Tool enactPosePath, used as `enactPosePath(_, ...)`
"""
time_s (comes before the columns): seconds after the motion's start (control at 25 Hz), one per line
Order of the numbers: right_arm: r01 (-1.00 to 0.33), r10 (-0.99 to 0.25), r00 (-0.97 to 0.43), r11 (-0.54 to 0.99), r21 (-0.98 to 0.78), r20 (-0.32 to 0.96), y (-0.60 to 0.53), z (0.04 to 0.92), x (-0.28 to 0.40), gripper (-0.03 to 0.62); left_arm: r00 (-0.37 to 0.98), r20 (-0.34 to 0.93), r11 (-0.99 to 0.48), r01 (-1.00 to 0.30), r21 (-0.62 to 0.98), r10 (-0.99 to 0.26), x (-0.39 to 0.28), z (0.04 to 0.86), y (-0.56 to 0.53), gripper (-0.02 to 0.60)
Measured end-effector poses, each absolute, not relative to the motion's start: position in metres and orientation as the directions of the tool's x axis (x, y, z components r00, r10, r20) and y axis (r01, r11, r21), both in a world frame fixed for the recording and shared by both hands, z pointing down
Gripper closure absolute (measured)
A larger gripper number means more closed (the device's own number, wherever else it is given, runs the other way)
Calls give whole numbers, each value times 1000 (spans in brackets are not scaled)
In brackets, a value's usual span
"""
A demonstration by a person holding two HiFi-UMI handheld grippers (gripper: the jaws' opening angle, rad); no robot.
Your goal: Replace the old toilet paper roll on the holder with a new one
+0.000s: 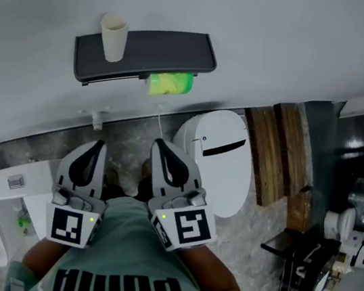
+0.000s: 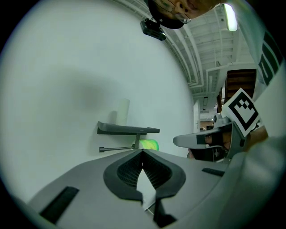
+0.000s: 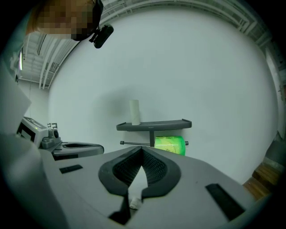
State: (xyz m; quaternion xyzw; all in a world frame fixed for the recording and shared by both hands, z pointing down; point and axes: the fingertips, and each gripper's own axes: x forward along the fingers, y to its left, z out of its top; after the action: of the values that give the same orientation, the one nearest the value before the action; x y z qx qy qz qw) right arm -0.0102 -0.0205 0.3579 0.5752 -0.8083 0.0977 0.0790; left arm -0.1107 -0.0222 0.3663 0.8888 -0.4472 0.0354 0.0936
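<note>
Close to the body, the left gripper [image 1: 97, 145] and right gripper [image 1: 162, 150] are held with jaws closed and empty. On the wall holder [image 1: 149, 50] beyond, a green roll [image 1: 170, 83] is hung under the shelf and a pale tube [image 1: 113, 38] is stood on top. No swap is judged to be under way.

The head camera sits above the person's shirt [image 1: 122, 262] and looks steeply down past the left hand-held gripper [image 1: 96, 145] and the right hand-held gripper [image 1: 158, 144] to the wall [image 1: 268, 32] and the toilet [image 1: 216, 167]. Each gripper camera rides just behind its own jaws and faces that wall almost level, from well back. All three views share the dark shelf [image 1: 149, 50] and the green roll [image 1: 171, 83]. Each gripper view also catches the other gripper at its inner edge.
</note>
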Motion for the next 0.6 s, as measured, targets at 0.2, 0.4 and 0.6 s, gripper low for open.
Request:
enactPosePath(0.2, -946, -921, -324, 318, -64, 216, -13, 357, -9, 591, 590, 146, -578, -808, 116, -794, -112, 366, -16, 578)
enactPosePath(0.4, -937, -918, -350, 341, -81, 186, -9, 351, 1, 591, 553, 147, -542, -833, 108, -820, -104, 359, -6, 578)
enactPosePath(0.6, -922, -906, -388, 381, -72, 170, -2, 343, 24, 591, 550, 108, -545, -835, 73, -828, -76, 350, 4, 578)
